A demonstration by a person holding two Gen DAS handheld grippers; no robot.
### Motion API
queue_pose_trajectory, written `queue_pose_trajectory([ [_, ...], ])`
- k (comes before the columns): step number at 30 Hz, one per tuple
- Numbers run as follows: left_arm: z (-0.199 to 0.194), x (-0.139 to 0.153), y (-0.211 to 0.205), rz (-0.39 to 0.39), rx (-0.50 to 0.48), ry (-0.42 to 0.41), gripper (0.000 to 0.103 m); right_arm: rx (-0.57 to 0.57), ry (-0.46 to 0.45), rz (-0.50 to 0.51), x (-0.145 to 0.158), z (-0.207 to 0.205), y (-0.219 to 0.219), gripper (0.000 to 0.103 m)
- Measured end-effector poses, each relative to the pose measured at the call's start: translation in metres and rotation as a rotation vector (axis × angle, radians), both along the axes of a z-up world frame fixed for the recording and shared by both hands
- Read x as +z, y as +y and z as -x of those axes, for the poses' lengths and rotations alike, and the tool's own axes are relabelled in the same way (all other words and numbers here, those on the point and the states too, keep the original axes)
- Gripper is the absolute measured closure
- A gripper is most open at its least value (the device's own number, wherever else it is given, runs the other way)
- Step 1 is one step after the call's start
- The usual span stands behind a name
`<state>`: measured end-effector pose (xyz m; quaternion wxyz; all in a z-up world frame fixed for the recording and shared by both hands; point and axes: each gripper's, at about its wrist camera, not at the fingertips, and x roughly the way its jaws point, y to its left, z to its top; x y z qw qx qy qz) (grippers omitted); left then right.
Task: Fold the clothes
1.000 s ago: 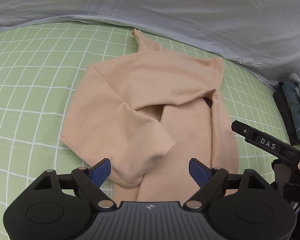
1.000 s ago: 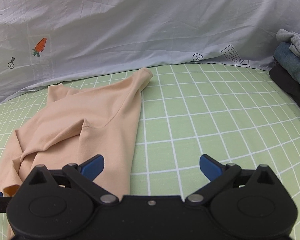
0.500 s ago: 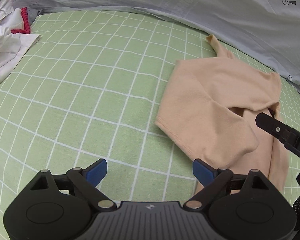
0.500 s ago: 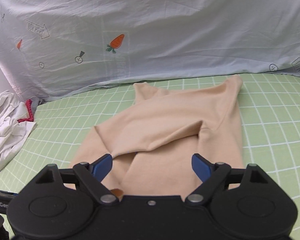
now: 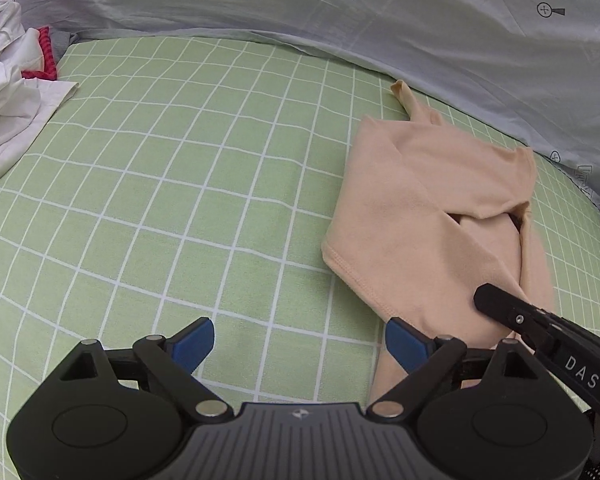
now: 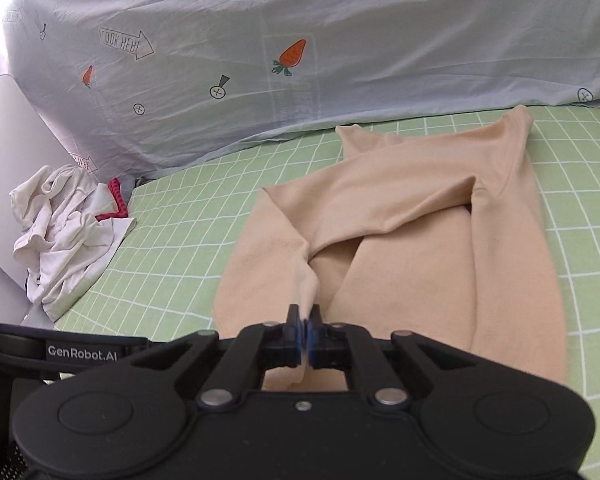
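L wrist view: bed [image 5: 204, 184] w/ green white-grid sheet; pale grey quilt [image 5: 440, 28] w/ carrot print bunched along far edge. White clothes [image 5: 8, 92] w/ a red bit lay at far left. Beige top [image 5: 432, 216] lay right of centre, partly folded, long axis running from near right to far edge, a thin end pointing at the quilt. Left gripper [image 5: 300, 344] was spread wide over bare sheet, nothing between its pads, its right pad just at the top's near hem.

R wrist view: same bed [image 6: 172, 248] and quilt [image 6: 300, 40]; white clothes [image 6: 64, 232] at left edge. Right gripper [image 6: 305, 330] was clamped tight on a fold of the top [image 6: 412, 224], lifting it; rest of the top ran away toward the quilt.
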<state>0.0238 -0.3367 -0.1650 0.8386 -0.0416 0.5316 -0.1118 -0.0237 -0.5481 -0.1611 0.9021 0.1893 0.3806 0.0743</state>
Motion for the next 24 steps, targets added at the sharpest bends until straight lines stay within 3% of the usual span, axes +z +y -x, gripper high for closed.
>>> queue_pose_trajectory([
  [6,0.035,0.013,-0.011,0.001,-0.078,-0.023,0.010,-0.085,0.032,0.007,0.002,0.051,0.001,0.100],
  [15,0.092,0.009,-0.008,-0.023,-0.184,-0.003,0.010,-0.163,0.048,0.007,0.006,0.123,0.011,0.101],
  [24,0.137,-0.003,0.003,-0.037,-0.201,0.034,0.010,-0.215,0.095,0.017,-0.004,0.179,0.012,0.101],
])
